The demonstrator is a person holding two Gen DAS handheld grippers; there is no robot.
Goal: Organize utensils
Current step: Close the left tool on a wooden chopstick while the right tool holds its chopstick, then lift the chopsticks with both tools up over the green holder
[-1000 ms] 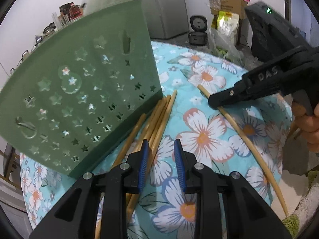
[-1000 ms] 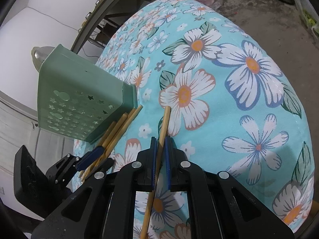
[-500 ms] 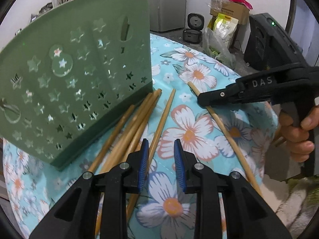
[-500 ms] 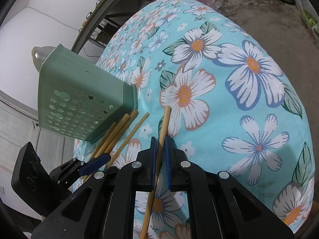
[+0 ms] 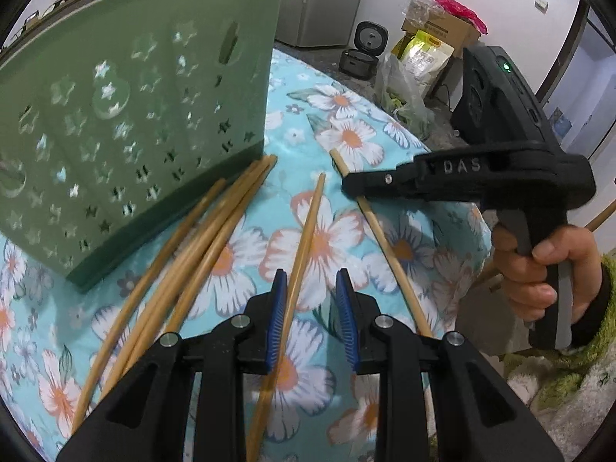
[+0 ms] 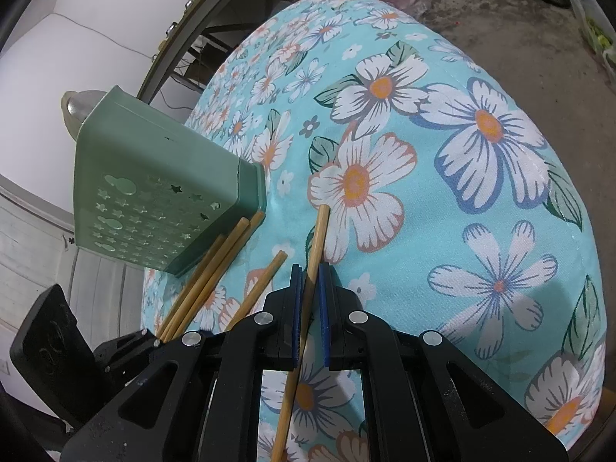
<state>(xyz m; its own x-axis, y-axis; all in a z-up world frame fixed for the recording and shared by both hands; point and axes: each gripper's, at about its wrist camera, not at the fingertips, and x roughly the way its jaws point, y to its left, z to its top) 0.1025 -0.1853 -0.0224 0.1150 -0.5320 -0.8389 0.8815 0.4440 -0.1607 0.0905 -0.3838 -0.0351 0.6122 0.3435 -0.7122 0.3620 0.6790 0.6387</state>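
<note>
Nothing is seen sorted yet: the green holder (image 5: 127, 123) stands on the floral-clothed desk (image 6: 481, 200) at the far left, and no chopstick is seen inside it from either view, though its inside is hidden behind the perforated wall. Whether anything sits in it cannot be told.

Five chopsticks are out on the cloth. A bundle of three (image 5: 200, 238) lies against the base of the holder, tips touching or nearly touching its lower edge. A single chopstick (image 5: 308, 231) lies just to the right of the bundle, apart from it. A fifth chopstick (image 6: 316, 246) lies farther right again.

That fifth chopstick is clamped by the right gripper (image 6: 310, 300); its jaws are closed on the shaft, some way back from the far tip, which looks to rest on or just over a printed flower. The chopstick does not appear to be lifted clear of the desk.

The left gripper (image 5: 311, 308) is held low over the single chopstick, jaws partly open with the stick running between them. The blue pads (image 5: 278, 319) are not pressed on it; a gap shows on the right side at least, so no grip is made there.

So the job is judged to be at an early stage: one chopstick is gripped, one is lined up, three are untouched by the holder, and all five are left to be placed.
</note>
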